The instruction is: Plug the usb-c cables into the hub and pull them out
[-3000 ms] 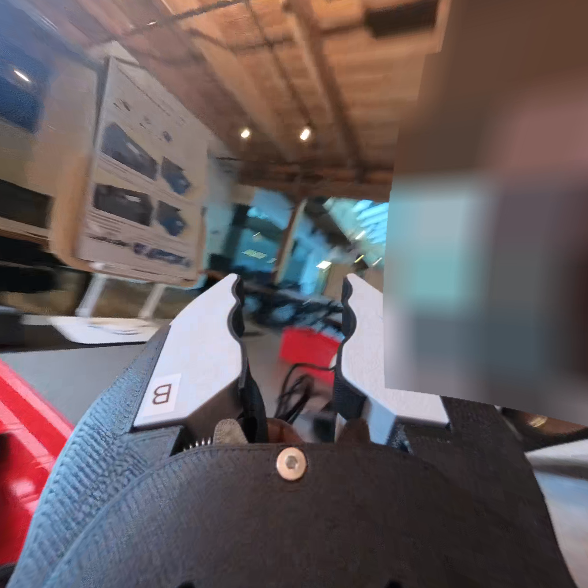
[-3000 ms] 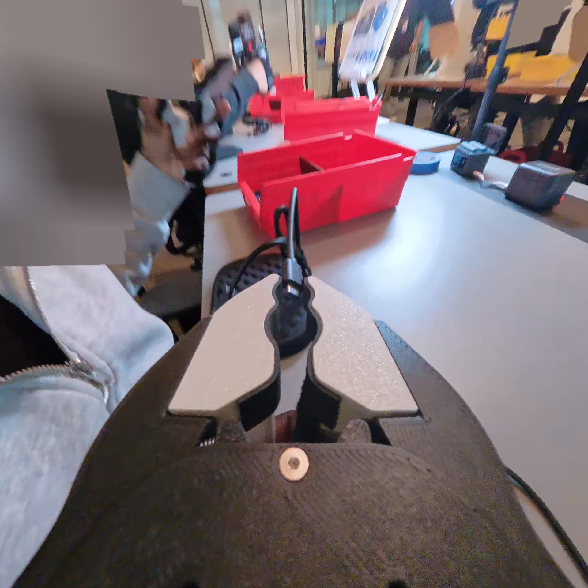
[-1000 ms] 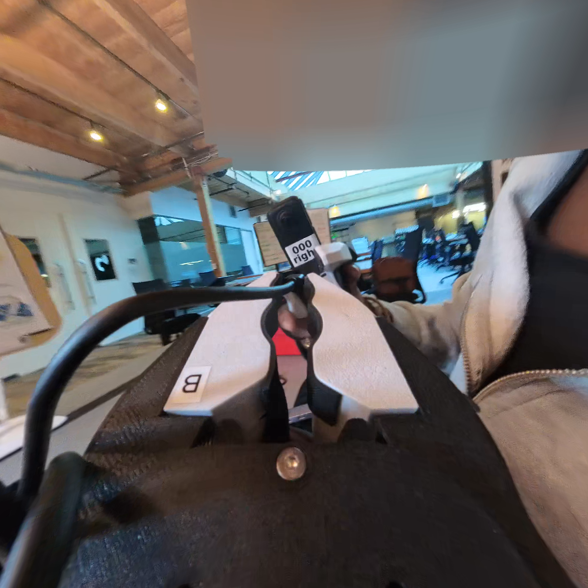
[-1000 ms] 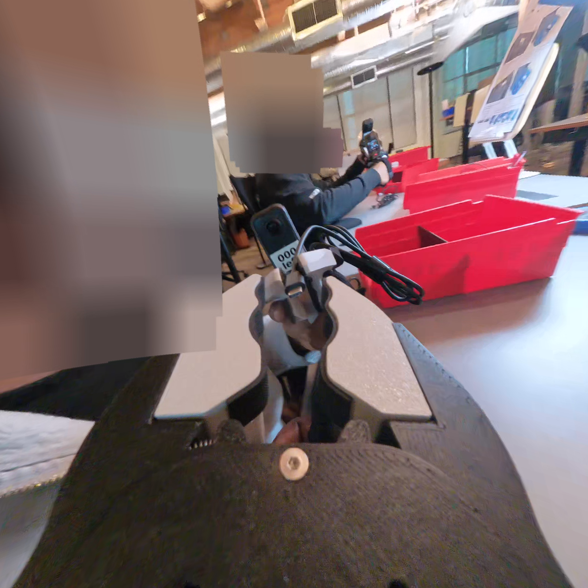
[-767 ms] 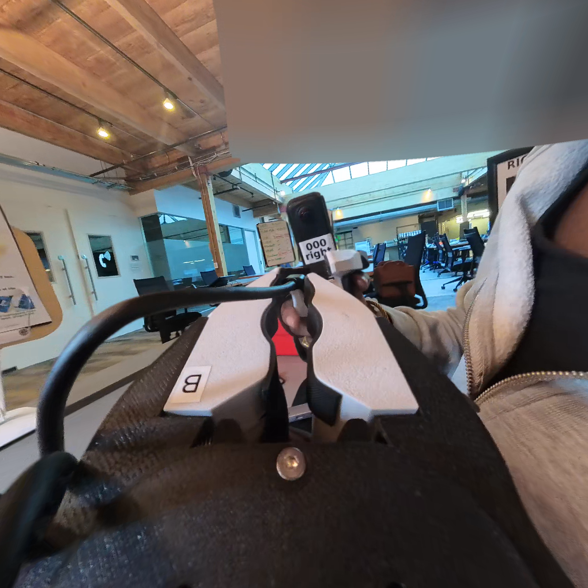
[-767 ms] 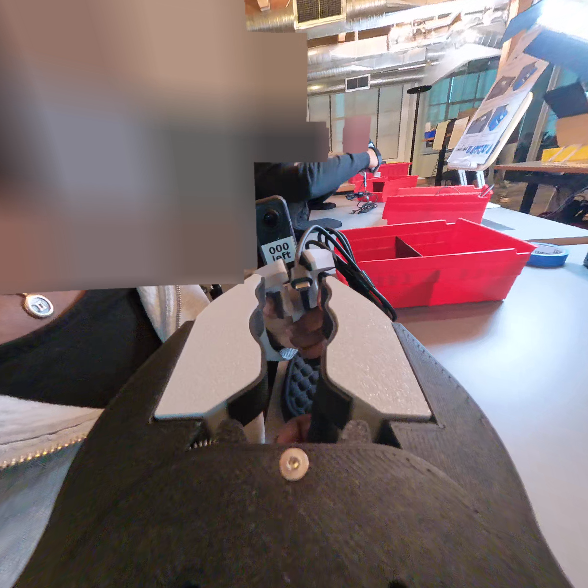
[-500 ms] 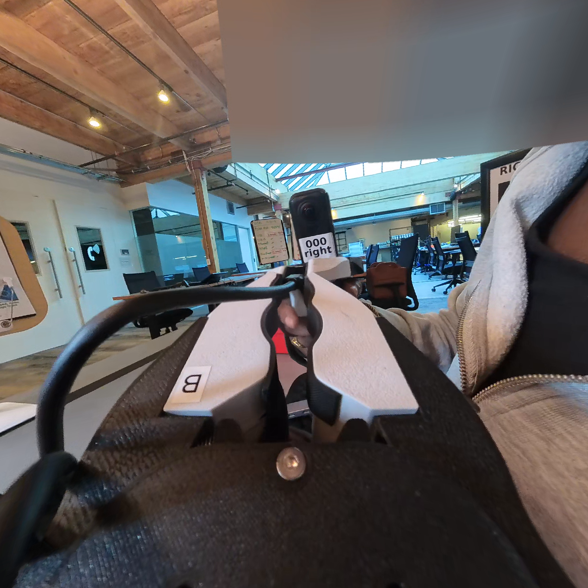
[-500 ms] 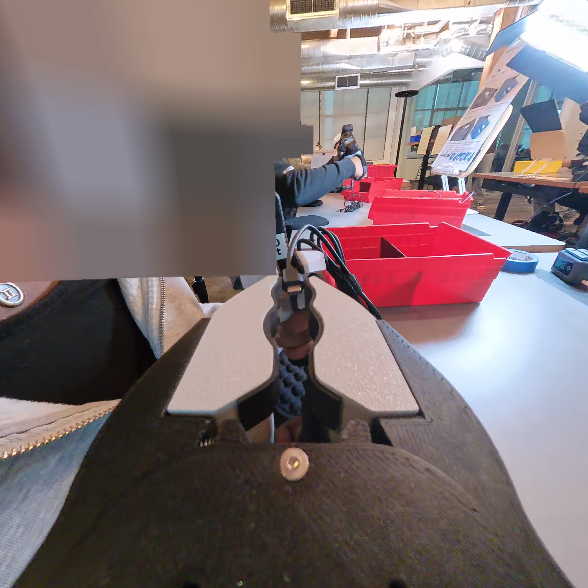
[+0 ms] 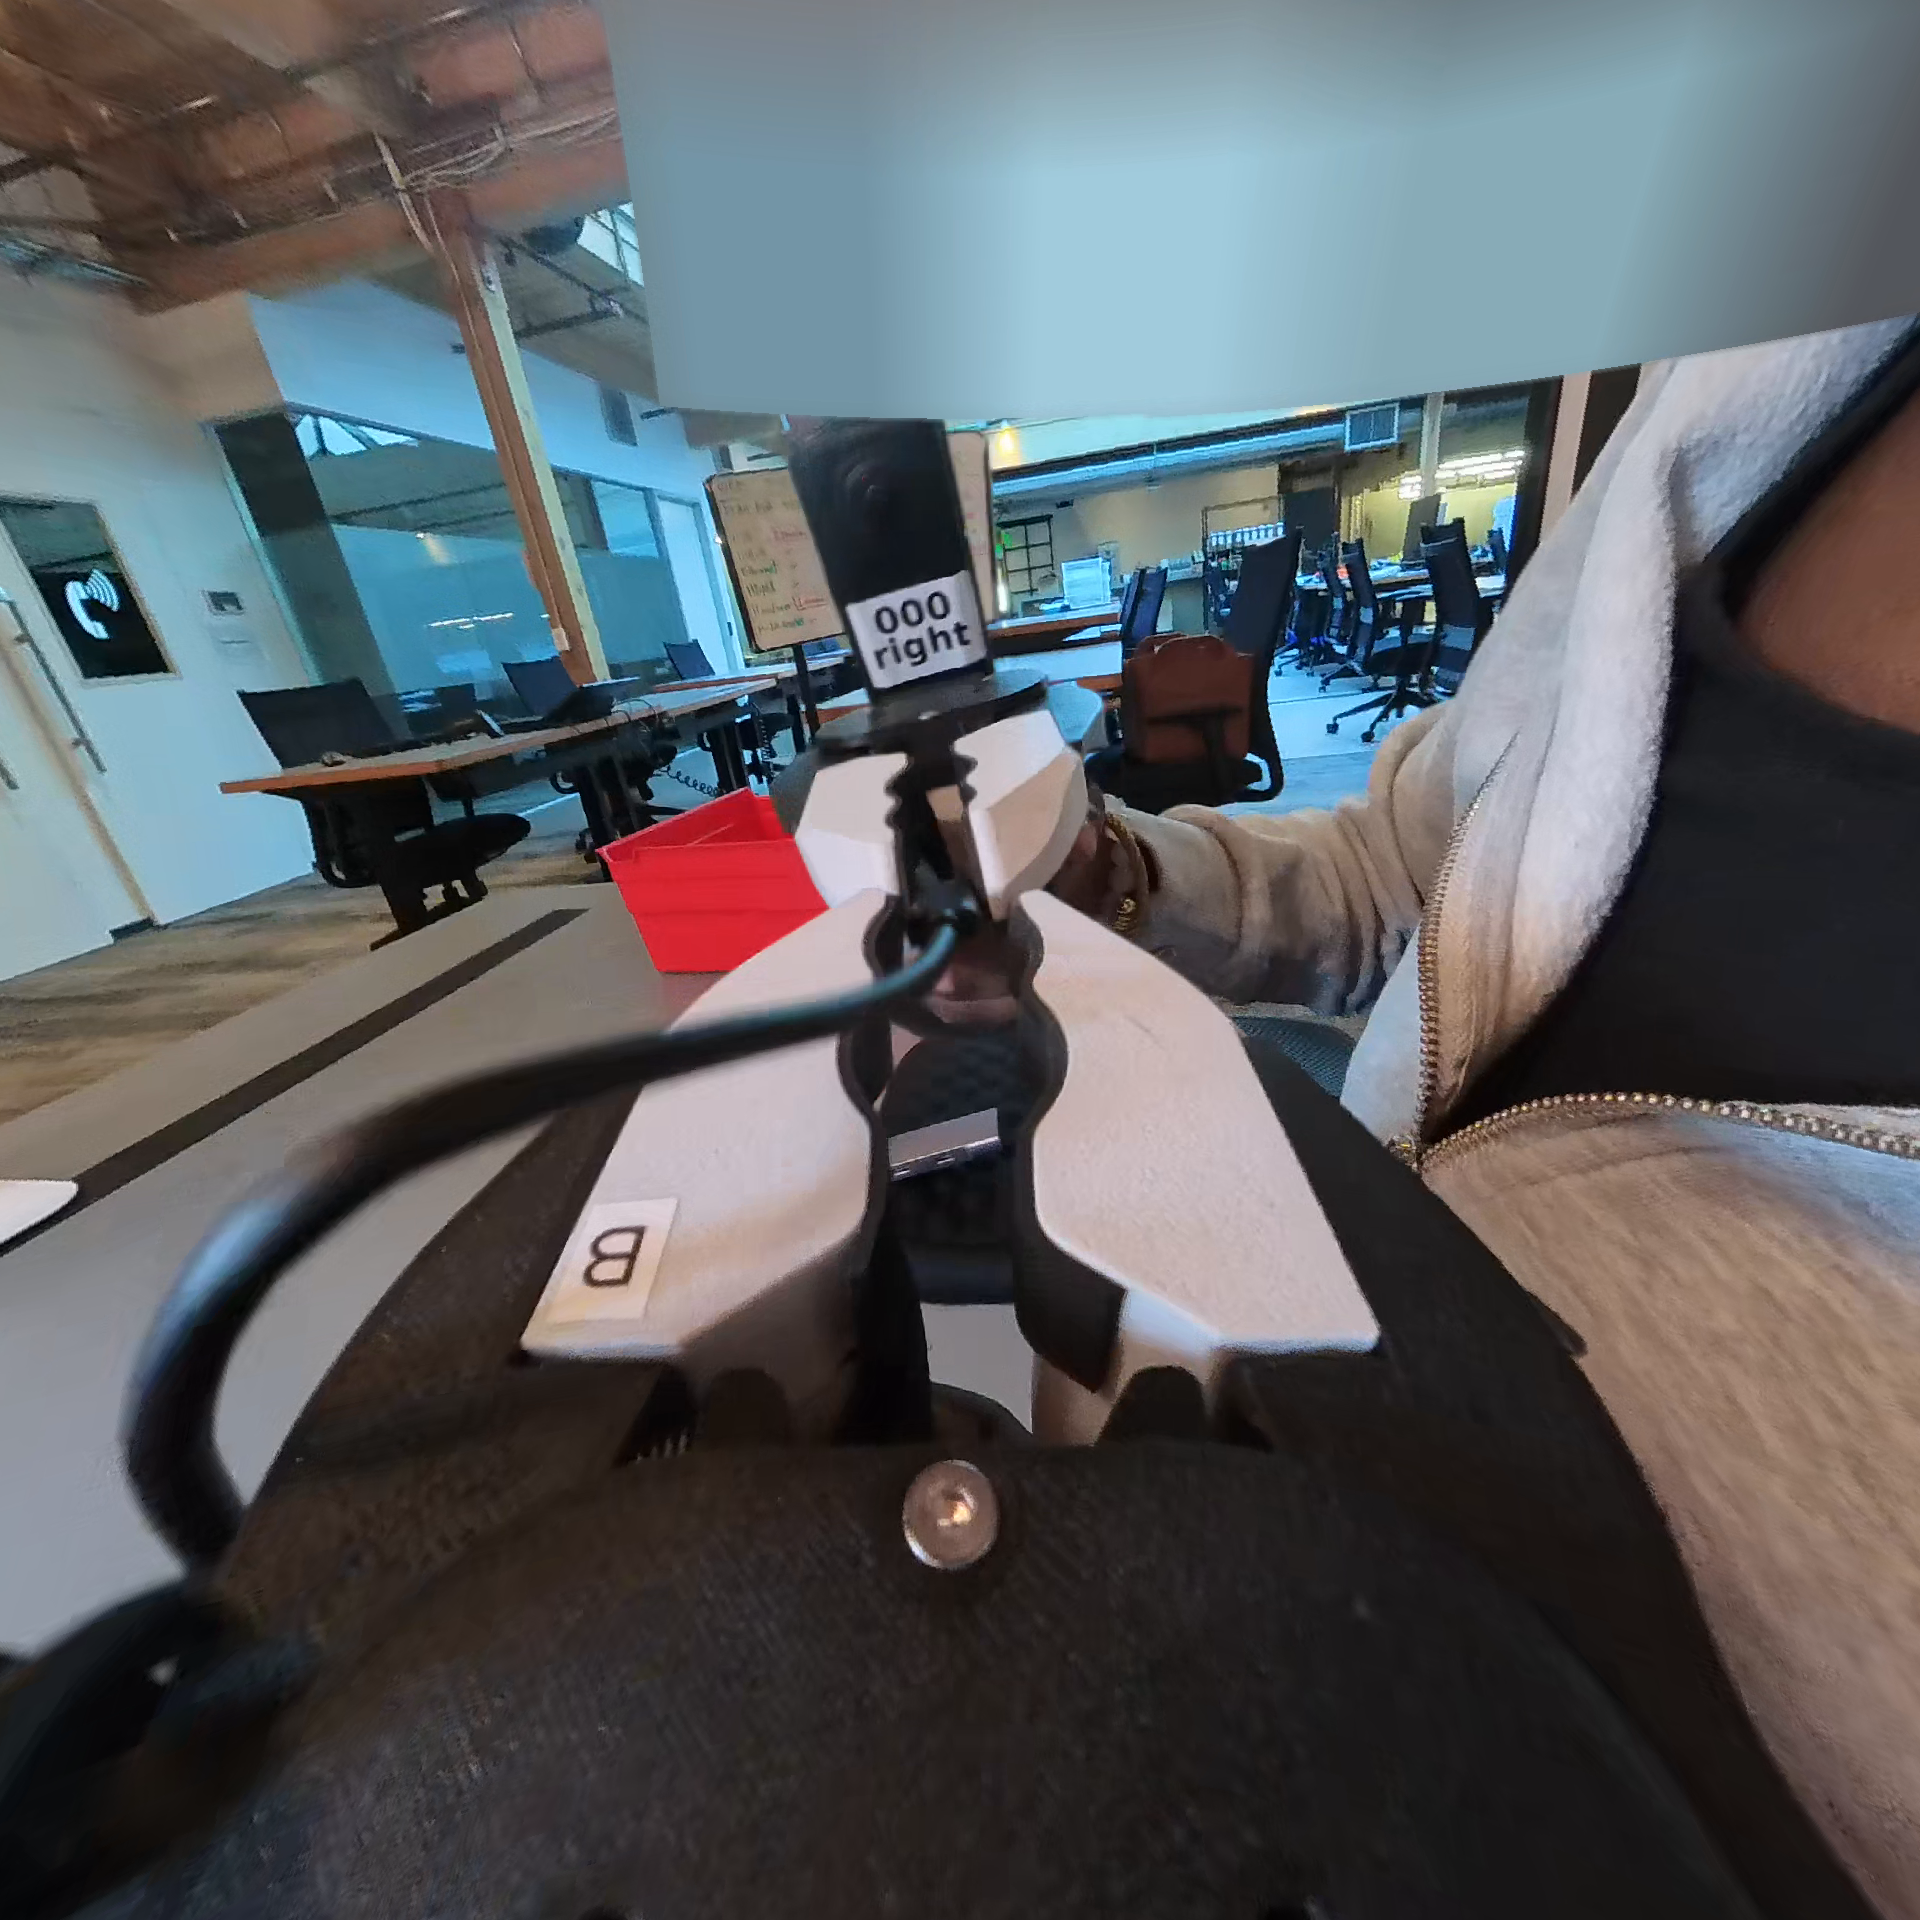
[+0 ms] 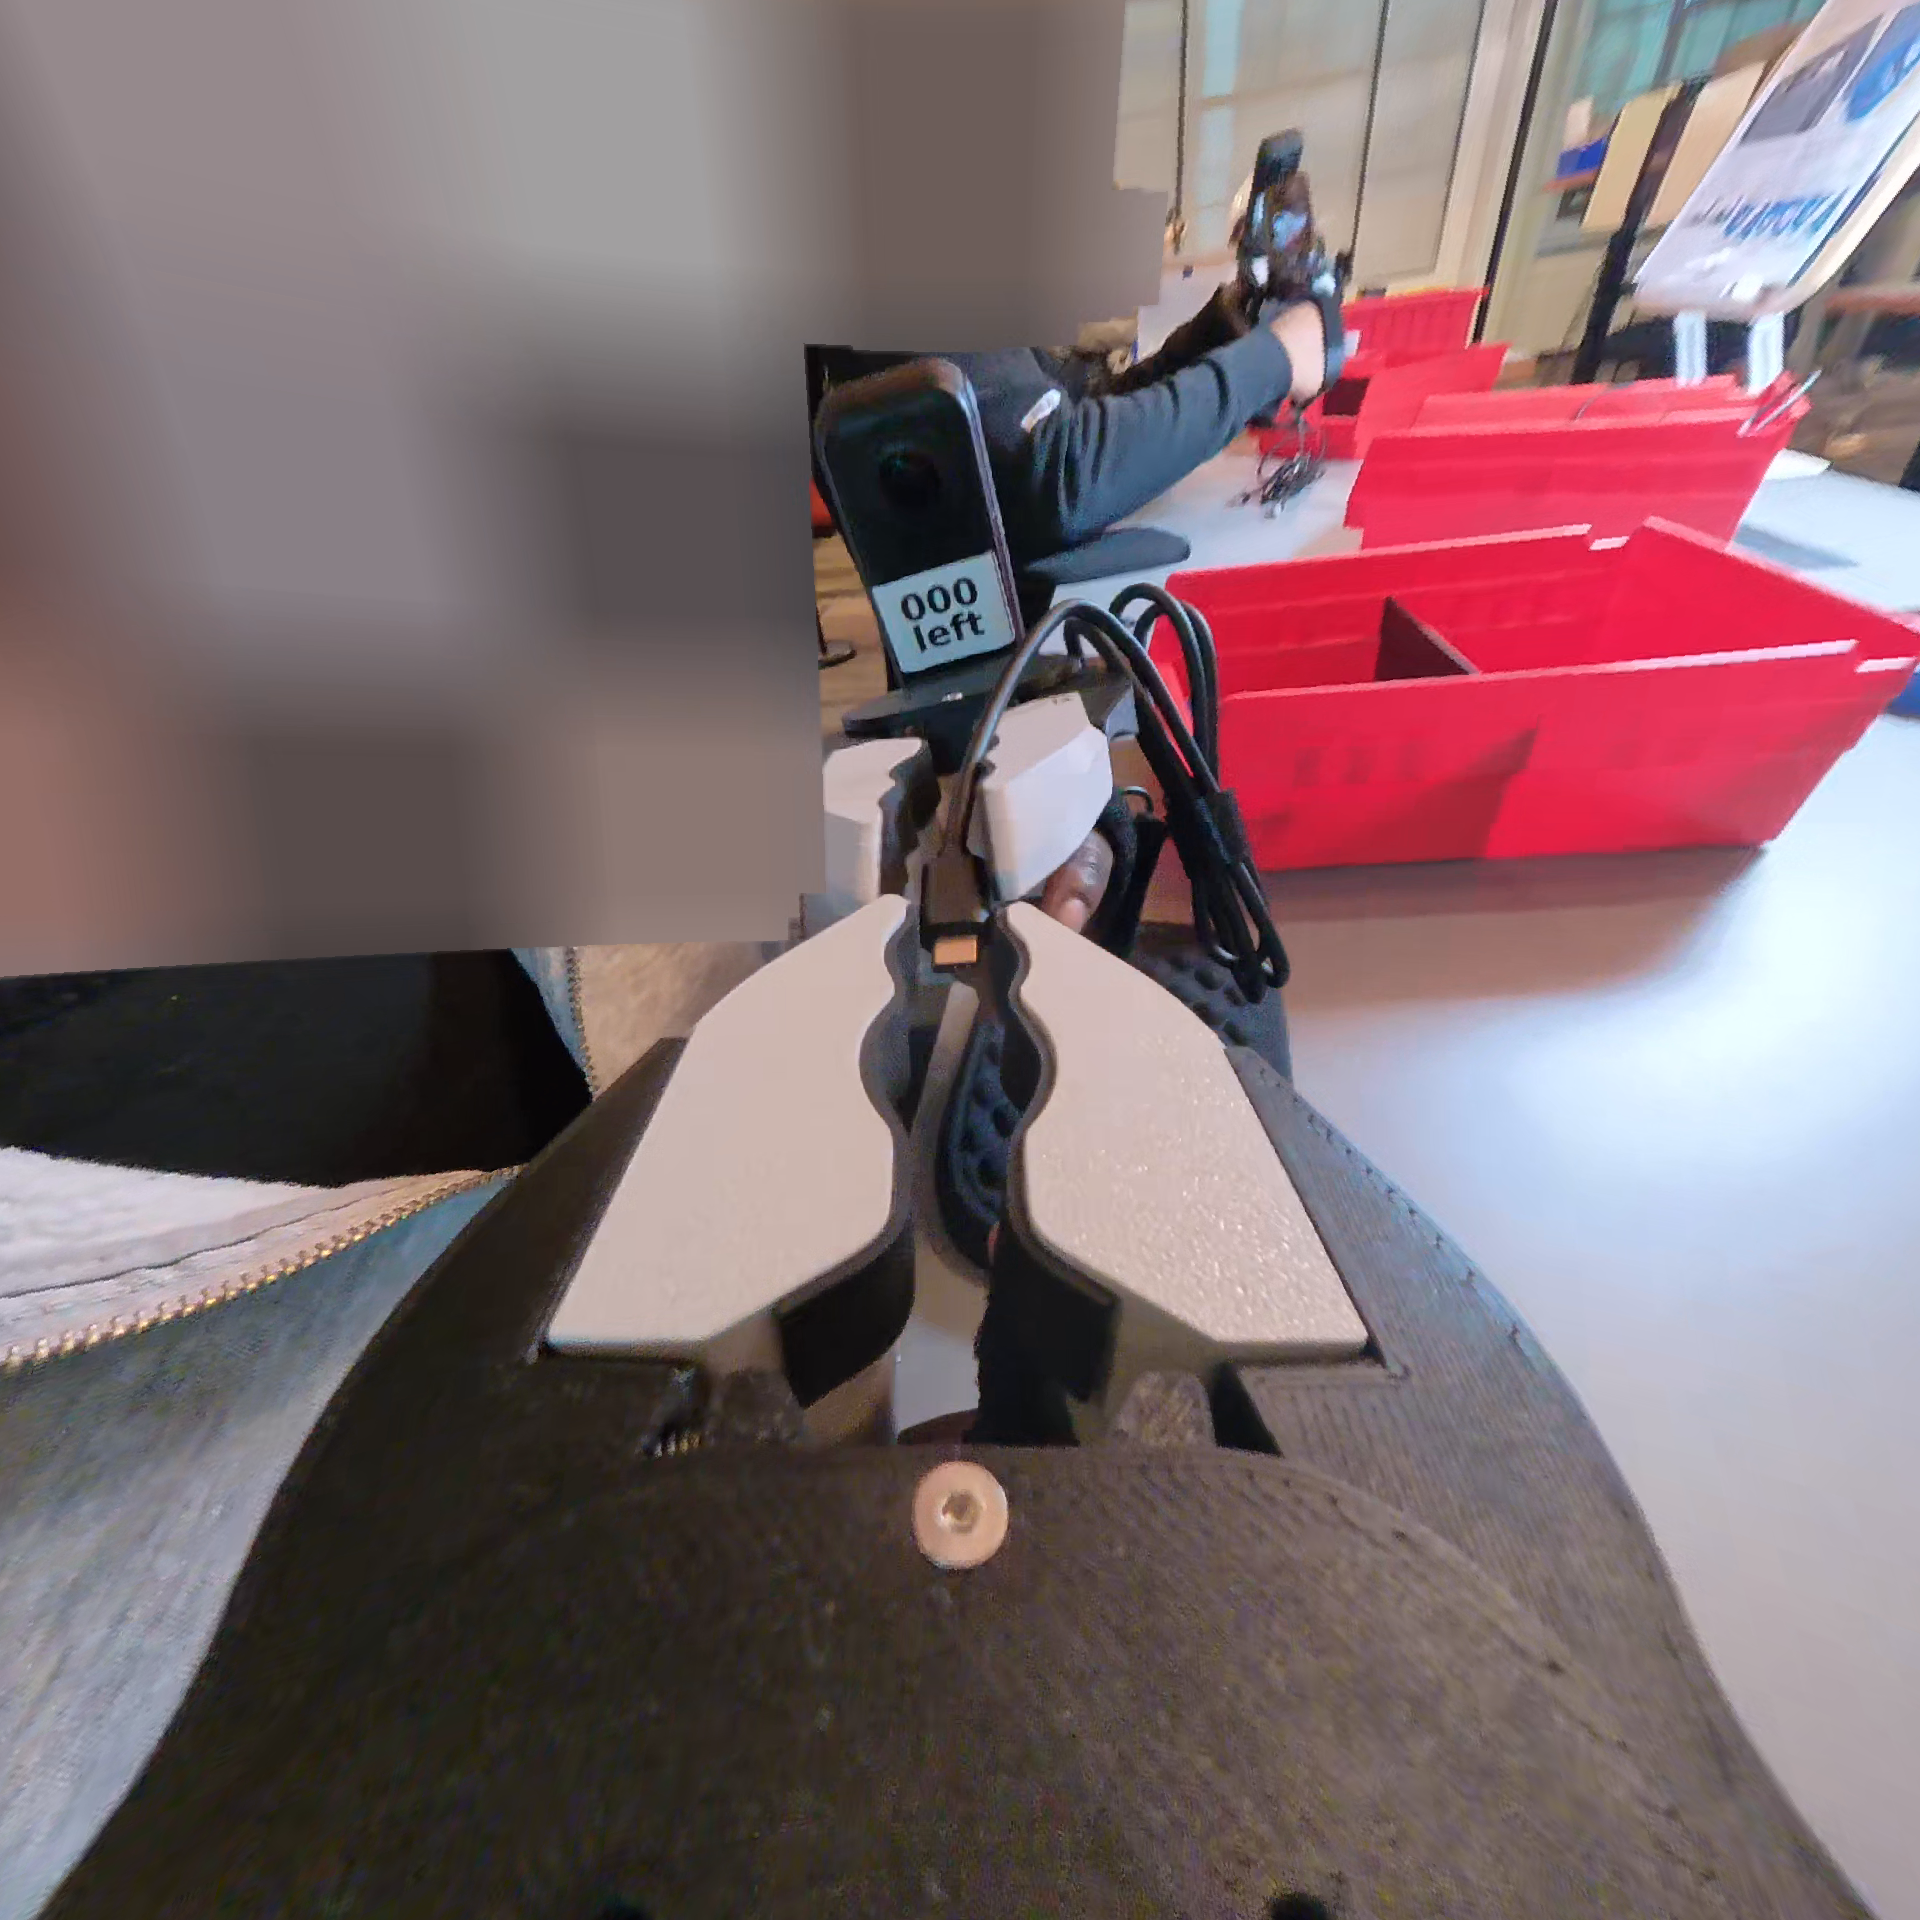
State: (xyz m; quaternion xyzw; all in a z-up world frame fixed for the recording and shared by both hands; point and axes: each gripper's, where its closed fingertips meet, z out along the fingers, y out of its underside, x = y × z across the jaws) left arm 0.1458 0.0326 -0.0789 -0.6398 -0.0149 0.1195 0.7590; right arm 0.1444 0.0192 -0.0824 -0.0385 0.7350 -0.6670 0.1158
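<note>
Drawn apart since earlier; left tongs (image 9: 951, 940) and right tongs (image 10: 956, 935) both clench black cable (image 9: 582, 1070) | white sticker (image 9: 914, 632) on camera (image 9: 883, 509)

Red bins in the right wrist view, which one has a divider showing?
The nearest red bin, beside the coiled cable; a dark divider splits it. Bins behind show only walls.

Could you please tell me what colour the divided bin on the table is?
The divided bin is bright red, seen best in the right wrist view.

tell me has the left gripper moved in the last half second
Yes. The left gripper has tipped downward: the red bin, earlier peeking low between its fingers, now sits above and left of its tips, with more tabletop showing.
</note>
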